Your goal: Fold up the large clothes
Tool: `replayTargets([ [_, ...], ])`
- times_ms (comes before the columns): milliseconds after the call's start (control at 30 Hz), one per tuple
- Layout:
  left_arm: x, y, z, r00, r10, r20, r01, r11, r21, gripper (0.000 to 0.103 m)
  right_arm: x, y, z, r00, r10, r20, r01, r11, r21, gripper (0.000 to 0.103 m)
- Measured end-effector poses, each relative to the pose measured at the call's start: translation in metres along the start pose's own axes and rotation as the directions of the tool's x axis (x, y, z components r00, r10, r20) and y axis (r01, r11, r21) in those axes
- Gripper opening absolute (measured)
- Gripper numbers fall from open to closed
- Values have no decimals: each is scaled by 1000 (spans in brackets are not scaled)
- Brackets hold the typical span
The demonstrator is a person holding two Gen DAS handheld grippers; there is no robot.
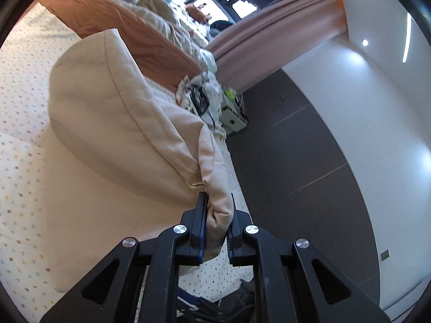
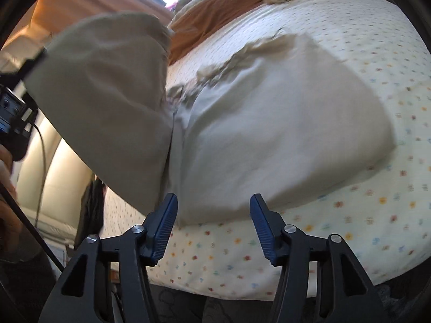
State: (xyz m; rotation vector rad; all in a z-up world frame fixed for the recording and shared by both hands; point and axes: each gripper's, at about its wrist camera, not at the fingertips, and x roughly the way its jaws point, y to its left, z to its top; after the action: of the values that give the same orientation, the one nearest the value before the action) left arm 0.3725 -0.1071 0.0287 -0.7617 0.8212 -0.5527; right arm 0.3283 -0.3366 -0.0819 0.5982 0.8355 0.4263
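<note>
A large beige garment lies on the bed. In the left wrist view my left gripper is shut on a bunched edge of it and holds that part lifted, so the cloth hangs in a curved fold. In the right wrist view the garment lies mostly flat on the dotted sheet, with its left part raised. My right gripper is open and empty, its blue pads just in front of the garment's near edge.
The bed has a white sheet with small coloured dots. An orange blanket and rumpled bedding lie at the far side. A dark floor and white wall run beside the bed. The left hand and its gripper body show at the left edge.
</note>
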Motion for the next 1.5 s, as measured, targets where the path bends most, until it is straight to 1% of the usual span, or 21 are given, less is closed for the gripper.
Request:
replayTargets([
  [67, 28, -3, -3, 999, 13, -44, -13, 1000, 4, 13, -19, -23, 2, 999, -3, 40, 1, 999, 46, 54],
  [200, 75, -7, -16, 991, 30, -127, -30, 1000, 3, 13, -45, -62, 4, 995, -25, 93, 13, 992, 128, 54],
  [300, 99, -8, -28, 986, 32, -166, -31, 999, 7, 13, -60, -88, 1, 992, -40, 122, 18, 983, 181, 54],
  [433, 125, -12, -49, 973, 32, -228, -30, 999, 16, 13, -65, -110, -4, 989, -38, 141, 3, 971, 241, 54],
  [533, 138, -11, -67, 963, 30, -267, -26, 999, 19, 13, -69, -119, -9, 988, -42, 149, 1, 964, 267, 54],
  [633, 153, -9, -85, 950, 24, -312, -21, 1000, 13, 13, -71, -126, -7, 987, -46, 153, 0, 958, 288, 54],
  [767, 170, -4, -102, 933, -6, -359, 1, 1000, -14, 13, -73, -133, -5, 986, -52, 158, 2, 953, 302, 54],
  [867, 179, 4, -113, 919, 13, -395, -23, 1000, -21, 13, -79, -135, -7, 986, -55, 158, 4, 951, 309, 54],
  [933, 182, 14, -116, 910, 10, -415, -43, 997, -70, 13, -80, -137, -7, 986, -56, 156, 5, 950, 312, 54],
  [967, 183, 18, -116, 905, -2, -425, -42, 995, -94, 16, -80, -136, -6, 986, -54, 158, 2, 950, 313, 54],
  [1033, 185, 22, -115, 892, -29, -451, -26, 993, -116, 27, -81, -134, -5, 985, -46, 164, -6, 952, 305, 54],
  [1067, 183, 23, -114, 886, -46, -461, -11, 993, -121, 41, -80, -132, -3, 985, -40, 166, -12, 954, 298, 54],
  [1100, 180, 24, -113, 887, -61, -458, 6, 993, -121, 56, -79, -129, -1, 985, -33, 169, -18, 957, 291, 54],
  [1133, 172, 22, -110, 894, -65, -444, 18, 994, -111, 63, -76, -128, 1, 985, -26, 171, -24, 959, 283, 54],
  [1167, 164, 22, -107, 903, -60, -426, 21, 995, -94, 72, -74, -124, 2, 985, -18, 173, -31, 960, 277, 54],
  [1233, 146, 24, -101, 918, -58, -392, 29, 996, -79, 73, -69, -118, 6, 985, -6, 173, -40, 963, 266, 54],
  [1300, 125, 30, -95, 930, -38, -366, 13, 997, -71, 73, -62, -111, 9, 986, 4, 169, -47, 966, 253, 54],
  [1400, 97, 44, -75, 953, 25, -303, -41, 998, -47, 73, -47, -101, 12, 986, 9, 164, -48, 971, 236, 54],
  [1500, 66, 66, -59, 964, 93, -248, -104, 994, -33, 73, -32, -93, 17, 988, -4, 152, -29, 975, 220, 54],
])
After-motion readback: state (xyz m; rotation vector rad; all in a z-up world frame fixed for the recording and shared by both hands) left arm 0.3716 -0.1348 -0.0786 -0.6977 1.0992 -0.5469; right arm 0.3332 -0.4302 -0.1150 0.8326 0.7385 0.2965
